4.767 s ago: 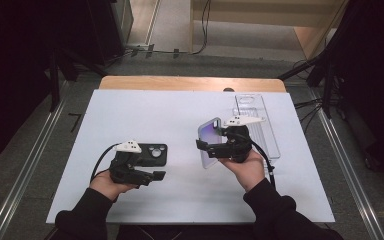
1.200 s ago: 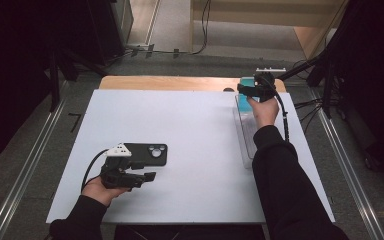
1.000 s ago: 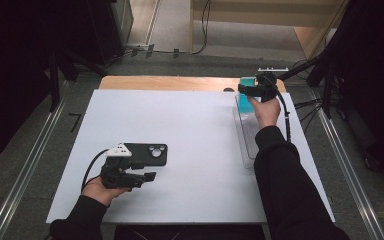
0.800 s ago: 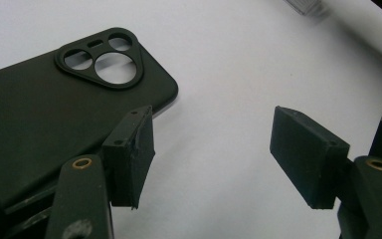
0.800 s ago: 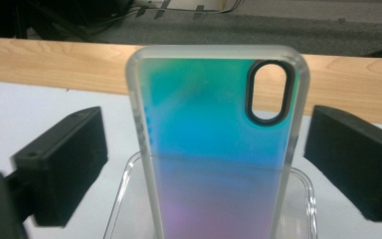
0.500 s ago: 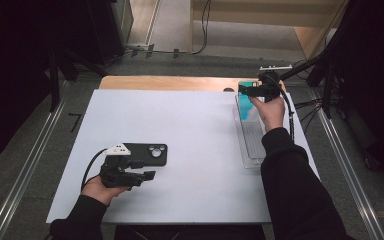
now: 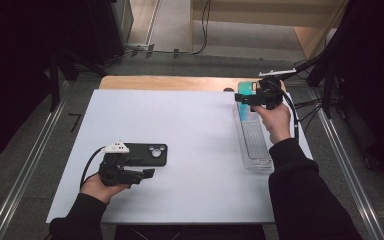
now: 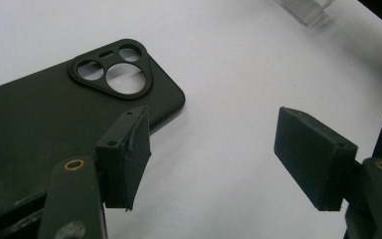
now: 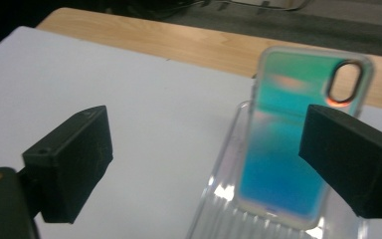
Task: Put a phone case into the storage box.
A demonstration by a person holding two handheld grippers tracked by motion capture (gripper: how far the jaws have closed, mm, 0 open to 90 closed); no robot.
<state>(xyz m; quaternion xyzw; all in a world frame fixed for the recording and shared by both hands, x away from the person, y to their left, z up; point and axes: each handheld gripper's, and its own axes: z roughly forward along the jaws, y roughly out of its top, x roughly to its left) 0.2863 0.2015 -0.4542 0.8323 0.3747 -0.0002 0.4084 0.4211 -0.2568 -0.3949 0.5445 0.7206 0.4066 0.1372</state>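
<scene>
A black phone case (image 7: 145, 152) lies flat on the white table (image 7: 190, 130), camera cut-outs to the right. My left gripper (image 7: 146, 174) rests just in front of it, open, jaws having just widened a little. In the left gripper view, the left gripper (image 8: 219, 144) has bare table between its pads, and the black case (image 8: 54, 109) lies beside its left pad. At the far right an iridescent teal phone case (image 7: 245, 86) stands in a clear slotted rack (image 7: 254, 145). My right gripper (image 7: 246, 98) hovers by it, open and just narrowed slightly. The right gripper (image 9: 211, 149) holds nothing; the teal case (image 9: 288, 149) stands beyond.
A wooden strip (image 7: 170, 82) borders the table's far edge. Cables and dark stands crowd the floor beyond the right side. The clear rack (image 9: 219, 199) runs front to back along the table's right edge. Open white surface lies between the two hands.
My right gripper has drawn slightly back and up from the teal case, and more of that case now shows standing in the rack. The left gripper and black case have stayed put.
</scene>
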